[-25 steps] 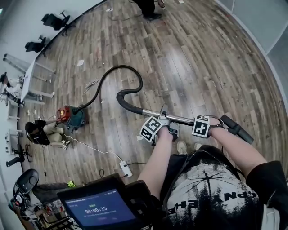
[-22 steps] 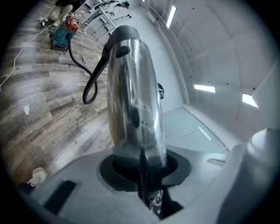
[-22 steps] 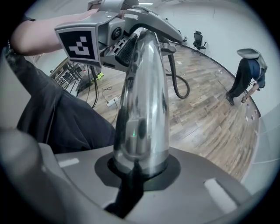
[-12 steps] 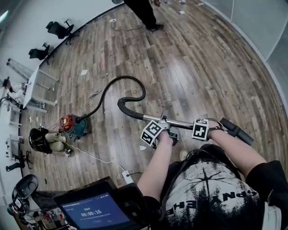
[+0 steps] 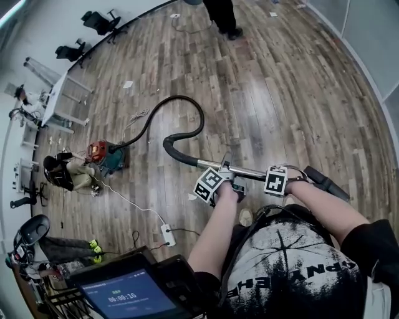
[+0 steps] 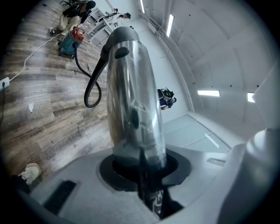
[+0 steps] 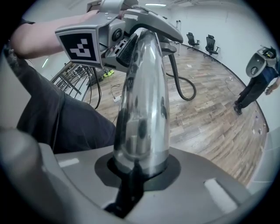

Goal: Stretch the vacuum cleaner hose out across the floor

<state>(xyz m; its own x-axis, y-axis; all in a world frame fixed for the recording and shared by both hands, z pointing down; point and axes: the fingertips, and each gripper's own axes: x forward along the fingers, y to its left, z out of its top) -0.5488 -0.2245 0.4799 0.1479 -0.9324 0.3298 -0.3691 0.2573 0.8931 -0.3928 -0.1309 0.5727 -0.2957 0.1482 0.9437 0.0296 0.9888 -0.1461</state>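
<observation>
- One hose (image 5: 187, 101), black. It leaves the vacuum cleaner (image 5: 103, 156), crosses the wooden floor (image 5: 280, 81) in one long arc, hooks back on itself and joins the end of the metal tube (image 5: 249, 169). It lies curved, not straight.
- One vacuum cleaner, red and teal. It stands on the floor near the edge along the white wall, well apart from the person holding the tools.
- One metal tube, shiny, held above the floor. A black end piece (image 5: 324, 182) is on the side away from the hose.
- Two tools, both on the tube.
  - The left tool (image 6: 144, 183) has its jaws drawn in round the tube, pads pressing on both sides.
  - The right tool (image 7: 133, 175) grips the same tube the same way, nearer the black end piece.
- Two marker cubes (image 5: 209, 184), one on each tool. They carry black-and-white square patterns with no letters.
- One screen (image 5: 131, 293), at the bottom of the head view. It reads "00:00:16"; the smaller lines on it are too small to read.
- One white power strip (image 5: 167, 234) on the floor. A thin white cord (image 5: 124, 202) runs from it toward the vacuum cleaner.
- Two other people. A seated person (image 5: 65, 174) is on the floor just beside the vacuum cleaner, and a standing person (image 5: 221, 15) is at the far edge of the floor.
- Two black office chairs (image 5: 103, 22) near the far corner, by the wall.
- One white table (image 5: 59, 93) along that same edge.
</observation>
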